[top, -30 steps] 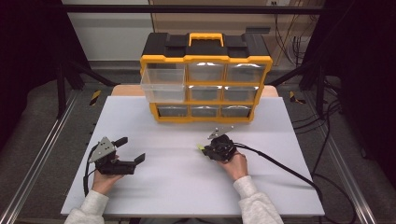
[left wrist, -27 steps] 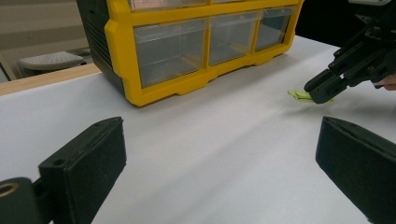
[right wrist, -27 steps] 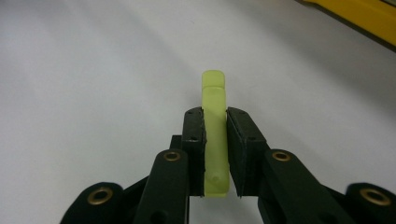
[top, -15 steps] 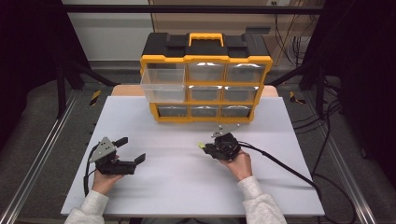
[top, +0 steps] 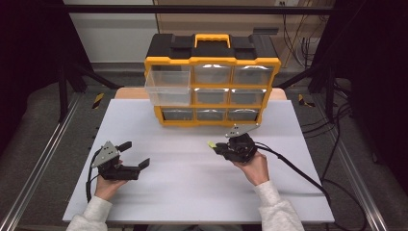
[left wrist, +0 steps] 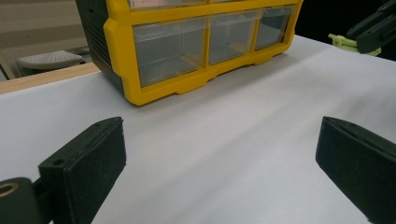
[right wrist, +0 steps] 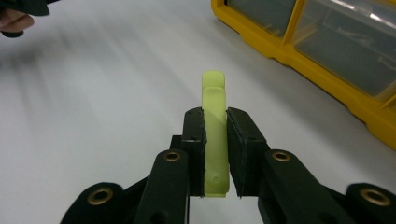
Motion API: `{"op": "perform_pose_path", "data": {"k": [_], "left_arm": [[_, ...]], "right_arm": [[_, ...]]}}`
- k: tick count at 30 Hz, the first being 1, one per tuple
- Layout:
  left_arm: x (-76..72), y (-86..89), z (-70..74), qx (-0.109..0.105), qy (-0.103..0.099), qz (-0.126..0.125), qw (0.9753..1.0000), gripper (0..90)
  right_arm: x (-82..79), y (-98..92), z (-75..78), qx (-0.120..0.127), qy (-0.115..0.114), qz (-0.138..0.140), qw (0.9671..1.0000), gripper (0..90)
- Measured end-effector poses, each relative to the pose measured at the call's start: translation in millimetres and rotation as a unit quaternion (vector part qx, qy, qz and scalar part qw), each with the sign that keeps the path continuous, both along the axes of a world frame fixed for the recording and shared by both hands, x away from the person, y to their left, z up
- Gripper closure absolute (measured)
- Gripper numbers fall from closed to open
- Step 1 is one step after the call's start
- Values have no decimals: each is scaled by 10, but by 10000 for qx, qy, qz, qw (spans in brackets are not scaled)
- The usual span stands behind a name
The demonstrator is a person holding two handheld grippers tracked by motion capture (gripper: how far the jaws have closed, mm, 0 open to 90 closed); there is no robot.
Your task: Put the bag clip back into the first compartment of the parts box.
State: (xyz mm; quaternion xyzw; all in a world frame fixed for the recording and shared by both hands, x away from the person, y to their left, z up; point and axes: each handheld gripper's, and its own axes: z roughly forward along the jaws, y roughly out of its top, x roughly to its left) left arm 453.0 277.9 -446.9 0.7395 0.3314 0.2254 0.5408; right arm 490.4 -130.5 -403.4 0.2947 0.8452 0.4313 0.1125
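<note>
A yellow and black drawer cabinet (top: 211, 82) with clear drawers stands at the back of the white table; its top-left drawer (top: 168, 86) is pulled out. My right gripper (top: 216, 146) hovers in front of the cabinet's bottom row, shut on a pale yellow-green plastic piece (top: 211, 144). In the right gripper view the piece (right wrist: 215, 102) stands clamped between the jaws of the right gripper (right wrist: 215, 123), its rounded end sticking out. My left gripper (top: 136, 154) rests at the table's left, open with nothing in it. In the left gripper view, the left gripper (left wrist: 219, 158) faces the cabinet (left wrist: 187, 51).
The white table top (top: 192, 192) spreads bare between the two hands. A black cable (top: 298, 168) trails from the right gripper over the right side. Dark frame posts (top: 62, 82) stand beyond the table's back corners.
My right gripper has drifted a little right and toward the cabinet, still holding the yellow-green piece. The left gripper has stayed put.
</note>
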Motion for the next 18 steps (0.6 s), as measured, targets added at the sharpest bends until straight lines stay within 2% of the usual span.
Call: {"op": "perform_pose_path", "data": {"k": [18], "left_arm": [[3,-7,-3,15,8,-8,10000,16]], "right_arm": [[-133,-44,521,229,-383,135,9989,780]]}}
